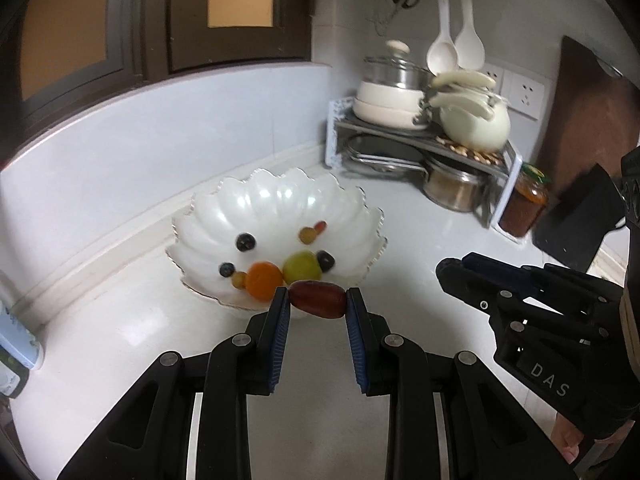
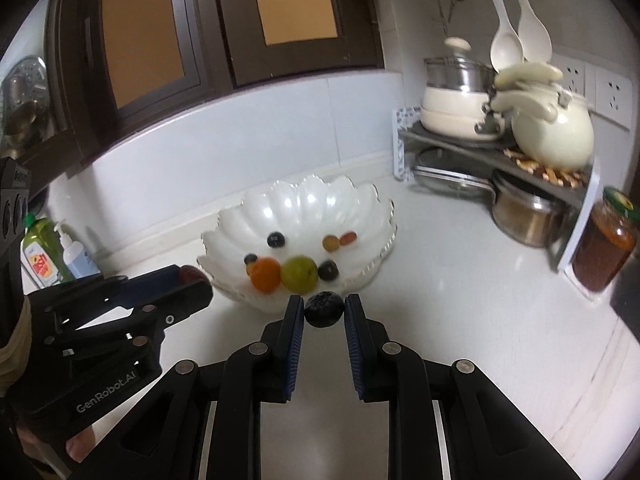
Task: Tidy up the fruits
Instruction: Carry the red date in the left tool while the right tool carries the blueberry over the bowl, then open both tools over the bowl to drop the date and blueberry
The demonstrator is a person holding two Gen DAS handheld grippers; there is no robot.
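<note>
The left tool is clamped on a dark red oval fruit, the right tool on a dark round berry. Just ahead of both stands the white scalloped glass bowl on the white tabletop, already holding several fruits. These two are still to be put in.

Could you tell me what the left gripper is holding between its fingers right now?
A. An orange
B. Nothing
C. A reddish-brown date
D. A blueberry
C: in the left wrist view the left gripper is shut on an oblong reddish-brown date, just in front of the bowl; the dark blueberry sits in the right gripper instead.
</note>
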